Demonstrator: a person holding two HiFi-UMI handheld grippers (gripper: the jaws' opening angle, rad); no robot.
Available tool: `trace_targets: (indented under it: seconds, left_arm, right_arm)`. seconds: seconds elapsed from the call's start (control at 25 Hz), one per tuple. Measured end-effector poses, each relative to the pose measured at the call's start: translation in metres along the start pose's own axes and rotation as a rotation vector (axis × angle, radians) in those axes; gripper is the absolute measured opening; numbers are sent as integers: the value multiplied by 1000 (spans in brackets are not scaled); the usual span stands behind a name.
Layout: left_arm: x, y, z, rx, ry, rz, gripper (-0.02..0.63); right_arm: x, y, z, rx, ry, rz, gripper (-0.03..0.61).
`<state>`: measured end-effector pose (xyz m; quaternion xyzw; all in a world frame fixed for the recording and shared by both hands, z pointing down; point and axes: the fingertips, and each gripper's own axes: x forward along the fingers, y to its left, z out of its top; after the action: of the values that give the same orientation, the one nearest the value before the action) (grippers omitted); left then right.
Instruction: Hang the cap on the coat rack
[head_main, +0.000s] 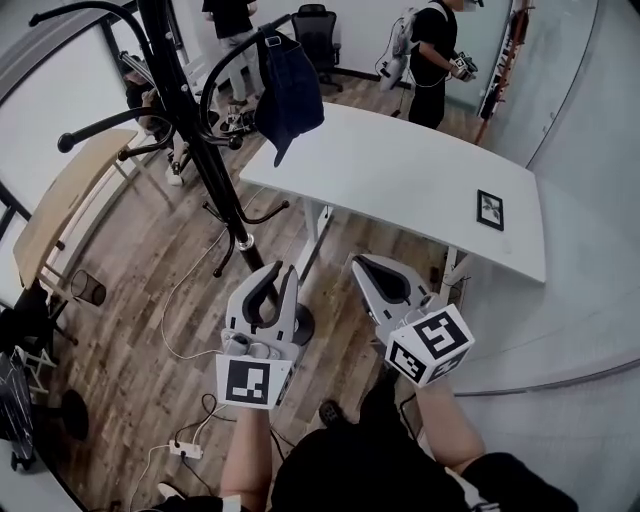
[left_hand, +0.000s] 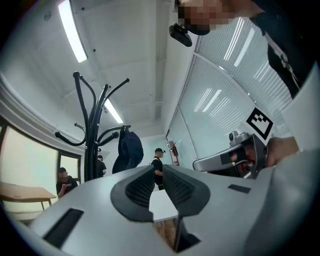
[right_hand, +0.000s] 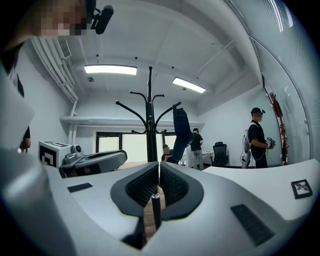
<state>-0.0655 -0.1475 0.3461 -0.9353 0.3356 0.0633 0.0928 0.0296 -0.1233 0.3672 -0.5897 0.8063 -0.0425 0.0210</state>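
Observation:
The dark blue cap (head_main: 290, 90) hangs from a hook of the black coat rack (head_main: 190, 110), at the top of the head view. It also hangs there in the left gripper view, cap (left_hand: 129, 150) on rack (left_hand: 92, 145), and in the right gripper view, cap (right_hand: 181, 125) on rack (right_hand: 150, 125). Both grippers are held low near my body, well short of the rack. My left gripper (head_main: 282, 268) (left_hand: 158, 172) shows a narrow gap between its pads with nothing in it. My right gripper (head_main: 358, 262) (right_hand: 159, 167) is shut and empty.
A white table (head_main: 400, 170) with a small framed picture (head_main: 490, 208) stands just right of the rack. A wooden table (head_main: 60, 200) and a mesh bin (head_main: 88, 288) are at left. A power strip (head_main: 185, 450) and cables lie on the floor. Other people (head_main: 435, 50) stand at the back.

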Motion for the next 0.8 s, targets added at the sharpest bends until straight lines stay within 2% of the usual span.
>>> trace_targets:
  seconds: [0.12, 0.24, 0.52, 0.64, 0.8]
  left_arm:
    - [-7, 4, 4, 21, -36, 10, 42]
    - [-6, 1, 3, -7, -47, 0, 25]
    - [-8, -11, -4, -69, 8, -17, 15]
    - [-11, -20, -8, -70, 29, -34, 15]
    - [-17, -26, -13, -67, 49, -45, 15]
  right_arm:
    - [0, 12, 5, -46, -24, 36, 32]
    - [-3, 15, 8, -56, -36, 45, 32]
    - [-10, 25, 11, -110, -41, 63, 32]
    - [-14, 27, 9, -132, -33, 66, 32]
    - [-16, 28, 5, -109, -37, 60, 32]
